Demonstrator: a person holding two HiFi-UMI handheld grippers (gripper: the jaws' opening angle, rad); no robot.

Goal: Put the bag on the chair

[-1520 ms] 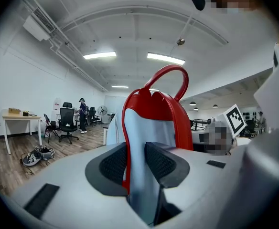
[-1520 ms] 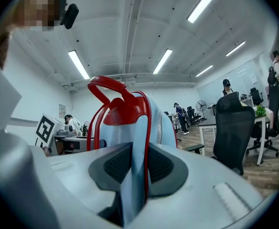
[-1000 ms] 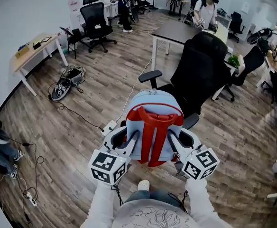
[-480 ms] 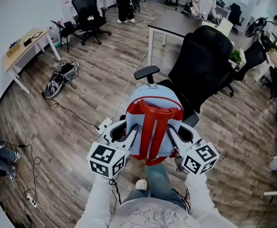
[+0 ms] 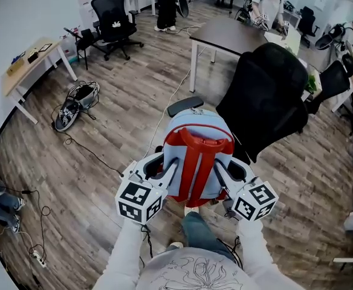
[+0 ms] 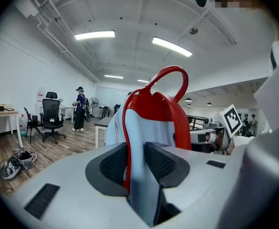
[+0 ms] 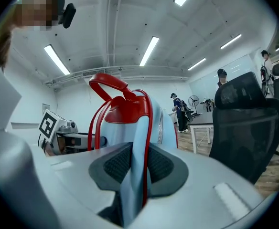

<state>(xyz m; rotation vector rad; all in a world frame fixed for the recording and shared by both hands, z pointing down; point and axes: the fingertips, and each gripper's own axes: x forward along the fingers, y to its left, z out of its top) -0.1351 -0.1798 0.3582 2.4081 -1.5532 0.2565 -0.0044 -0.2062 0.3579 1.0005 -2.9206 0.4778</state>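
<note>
I carry a light blue bag (image 5: 194,144) with red straps and a red top handle, in the air before me. My left gripper (image 5: 167,169) is shut on the bag's left edge, the fabric (image 6: 138,175) pinched between the dark pads. My right gripper (image 5: 220,169) is shut on its right edge, the blue fabric with red trim (image 7: 134,175) squeezed between its pads. The black office chair (image 5: 267,95) stands just beyond the bag, its tall backrest to the right and one armrest (image 5: 185,105) showing past the bag's top. The seat is hidden behind the bag.
A dark table (image 5: 234,38) stands behind the chair, with people at desks farther back. Another black chair (image 5: 115,17) and a wooden desk (image 5: 28,62) are at the left. A tangle of cables and gear (image 5: 74,104) lies on the wood floor, with a power strip (image 5: 37,255) near my feet.
The bag and both grippers have come closer to the chair, which now looms larger at the right. The chair's armrest sits right behind the bag's top.
</note>
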